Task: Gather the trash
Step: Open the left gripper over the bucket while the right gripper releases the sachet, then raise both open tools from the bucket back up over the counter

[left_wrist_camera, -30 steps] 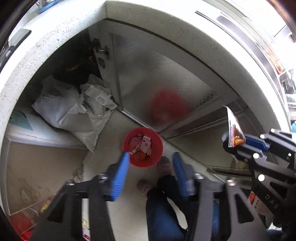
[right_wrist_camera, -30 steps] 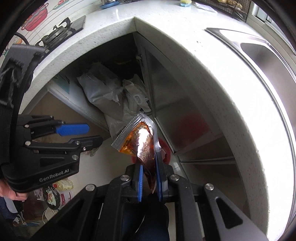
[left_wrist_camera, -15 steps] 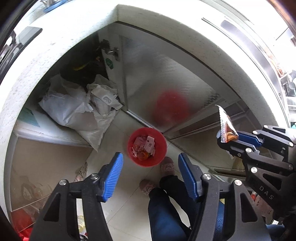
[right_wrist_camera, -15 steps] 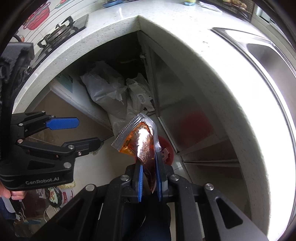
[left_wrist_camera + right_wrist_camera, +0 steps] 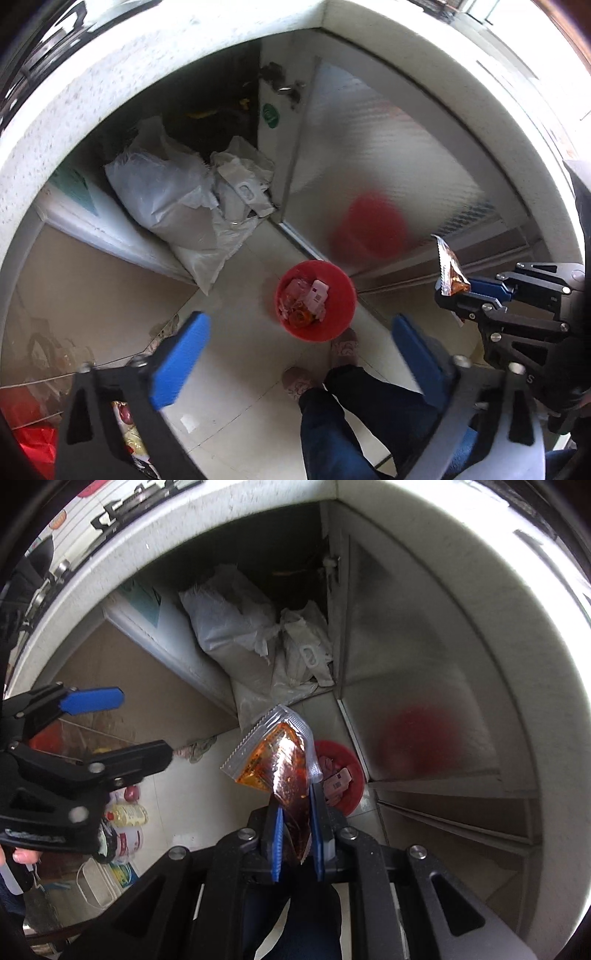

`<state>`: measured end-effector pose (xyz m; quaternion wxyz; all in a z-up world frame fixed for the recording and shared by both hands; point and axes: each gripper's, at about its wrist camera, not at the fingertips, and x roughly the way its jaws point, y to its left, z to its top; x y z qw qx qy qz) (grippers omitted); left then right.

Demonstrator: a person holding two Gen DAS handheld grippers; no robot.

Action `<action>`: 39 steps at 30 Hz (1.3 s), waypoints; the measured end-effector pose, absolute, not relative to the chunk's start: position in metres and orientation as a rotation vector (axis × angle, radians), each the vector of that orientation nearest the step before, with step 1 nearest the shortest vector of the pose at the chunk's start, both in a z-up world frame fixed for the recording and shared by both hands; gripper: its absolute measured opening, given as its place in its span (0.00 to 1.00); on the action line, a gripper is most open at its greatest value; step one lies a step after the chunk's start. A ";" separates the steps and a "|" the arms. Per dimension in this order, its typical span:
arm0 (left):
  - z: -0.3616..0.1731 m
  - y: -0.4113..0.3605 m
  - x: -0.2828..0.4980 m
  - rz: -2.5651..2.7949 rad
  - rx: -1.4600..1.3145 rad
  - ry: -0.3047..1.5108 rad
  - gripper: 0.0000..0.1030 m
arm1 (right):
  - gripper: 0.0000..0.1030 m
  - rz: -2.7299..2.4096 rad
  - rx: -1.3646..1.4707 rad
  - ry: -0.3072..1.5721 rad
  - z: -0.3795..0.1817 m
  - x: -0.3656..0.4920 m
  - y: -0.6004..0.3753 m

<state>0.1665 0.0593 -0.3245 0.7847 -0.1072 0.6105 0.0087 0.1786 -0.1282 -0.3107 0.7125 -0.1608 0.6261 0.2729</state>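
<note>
— Since the earlier frame: left gripper (image 5: 299,354) has just been opening, blue pads now wide apart, nothing between them. Bin has slid to centre frame.

— Item one?

— Sauce packet (image 5: 277,760), clear plastic, orange-brown filling. I have it clamped in the right gripper (image 5: 297,830), lower centre of the right view; it sticks up past the fingertips, tilted left.

— Item two?

— Red bin (image 5: 316,301), on the tiled floor, centre of the left view, wrappers inside. In the right view it sits just behind the packet.

— Other entries?

— White bags (image 5: 177,199), upper left, against the cabinet door (image 5: 388,155). Person's slippered feet (image 5: 321,365) just below the bin.
</note>
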 end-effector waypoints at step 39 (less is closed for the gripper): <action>-0.192 0.066 0.132 0.086 -0.107 1.120 1.00 | 0.99 0.642 -0.373 1.200 -0.210 0.158 -0.108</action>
